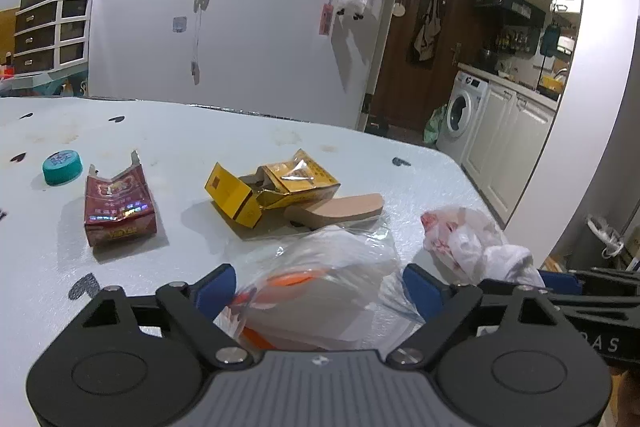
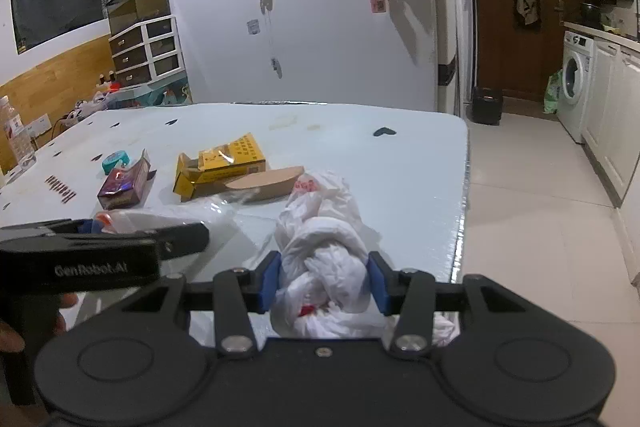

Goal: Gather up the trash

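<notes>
My left gripper (image 1: 320, 285) is open around a clear plastic bag with orange trim (image 1: 316, 287) lying on the white table (image 1: 200, 131). My right gripper (image 2: 325, 279) stands with its blue pads on either side of a crumpled white plastic bag (image 2: 324, 247); the pads touch the bag's sides. That bag also shows in the left wrist view (image 1: 472, 239). Beyond lie a torn yellow carton (image 1: 276, 187), a red cigarette pack (image 1: 118, 205), a brown cardboard piece (image 1: 340, 211) and a teal bottle cap (image 1: 62, 167).
The table's right edge (image 2: 464, 195) drops to a tiled floor. A washing machine (image 2: 574, 83) and white cabinets line the right wall. A small bin with a liner (image 1: 600, 243) stands on the floor to the right. A water bottle (image 2: 14, 135) stands at the far left.
</notes>
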Demonstrator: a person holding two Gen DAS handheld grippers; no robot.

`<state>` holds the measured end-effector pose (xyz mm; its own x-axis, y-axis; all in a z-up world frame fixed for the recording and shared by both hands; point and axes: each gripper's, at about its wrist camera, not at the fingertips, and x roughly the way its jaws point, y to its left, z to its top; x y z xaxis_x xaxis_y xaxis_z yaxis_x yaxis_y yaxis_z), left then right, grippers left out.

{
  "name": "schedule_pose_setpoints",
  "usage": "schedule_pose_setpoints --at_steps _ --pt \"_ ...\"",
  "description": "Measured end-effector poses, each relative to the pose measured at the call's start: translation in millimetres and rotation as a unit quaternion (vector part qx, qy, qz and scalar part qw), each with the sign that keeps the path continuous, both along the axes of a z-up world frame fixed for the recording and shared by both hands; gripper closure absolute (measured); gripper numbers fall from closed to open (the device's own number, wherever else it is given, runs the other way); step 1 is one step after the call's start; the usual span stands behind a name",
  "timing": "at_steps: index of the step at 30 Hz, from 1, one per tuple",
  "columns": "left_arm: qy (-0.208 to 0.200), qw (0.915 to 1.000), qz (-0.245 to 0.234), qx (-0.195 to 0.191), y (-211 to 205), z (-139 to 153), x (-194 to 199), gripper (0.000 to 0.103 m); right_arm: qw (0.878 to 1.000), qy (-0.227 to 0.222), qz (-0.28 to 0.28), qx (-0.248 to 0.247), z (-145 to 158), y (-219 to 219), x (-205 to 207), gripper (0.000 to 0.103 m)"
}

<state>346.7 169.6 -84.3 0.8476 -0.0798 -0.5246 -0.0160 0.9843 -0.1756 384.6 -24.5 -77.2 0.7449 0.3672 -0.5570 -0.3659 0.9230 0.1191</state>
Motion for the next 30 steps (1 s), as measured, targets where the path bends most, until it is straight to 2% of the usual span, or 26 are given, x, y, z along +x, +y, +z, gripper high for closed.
schedule_pose_setpoints --at_steps 4,6,10,16,25,30 --pt "-0.002 1.0 0.009 0.001 -3.4 2.4 -10.4 0.018 1.0 -0.004 -0.005 0.002 8.9 -11.7 -12.9 0.056" --pt "-0.01 0.9998 0.017 0.003 -6.0 7.7 -20.4 0.025 1.0 -0.009 -0.011 0.002 15.0 -19.2 -21.3 0.056" --pt "-0.017 0.9995 0.021 -0.015 -10.1 13.9 -44.0 0.025 1.0 -0.016 -0.018 0.008 22.6 -37.3 -38.4 0.056" --pt "-0.019 0.9994 0.028 -0.007 -24.0 19.4 -78.8 0.027 0.999 -0.017 -0.028 0.022 28.8 -61.3 -66.4 0.056" --pt "-0.045 0.9988 -0.001 0.016 -76.6 43.6 -124.0 0.028 0.998 -0.03 -0.05 0.032 39.7 -107.0 -111.6 0.056" --pt "-0.061 0.9978 -0.021 0.013 -107.9 53.1 -141.8 0.029 0.996 -0.039 -0.07 0.031 45.3 -140.1 -134.8 0.056"
